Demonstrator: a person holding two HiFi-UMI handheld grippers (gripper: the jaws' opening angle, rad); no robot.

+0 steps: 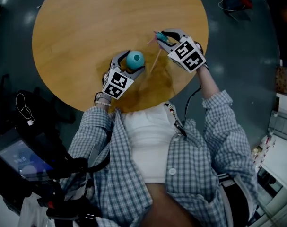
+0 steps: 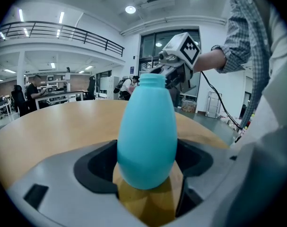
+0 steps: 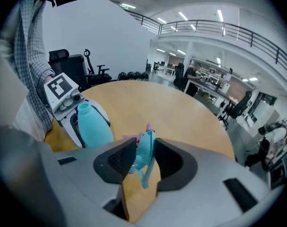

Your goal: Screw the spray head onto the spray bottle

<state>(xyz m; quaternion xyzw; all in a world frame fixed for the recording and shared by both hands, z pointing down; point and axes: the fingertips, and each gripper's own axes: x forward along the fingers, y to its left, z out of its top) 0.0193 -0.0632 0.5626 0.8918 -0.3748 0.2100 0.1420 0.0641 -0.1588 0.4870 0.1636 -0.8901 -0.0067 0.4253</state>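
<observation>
Head view shows the spray bottle [image 1: 135, 59] upright on the counter [image 1: 82, 27], neck open at the top, clamped at its belly by my left hand-held gripper [image 1: 132, 63]. The spray head [image 1: 162, 39] lies near it on the right, pinched between the part-closed jaws of my right hand-held gripper [image 1: 165, 37]. Its thin tube seems to slant down toward the bottle, though the dim picture leaves that unsure. I judge the head must travel left, over the neck.
</observation>
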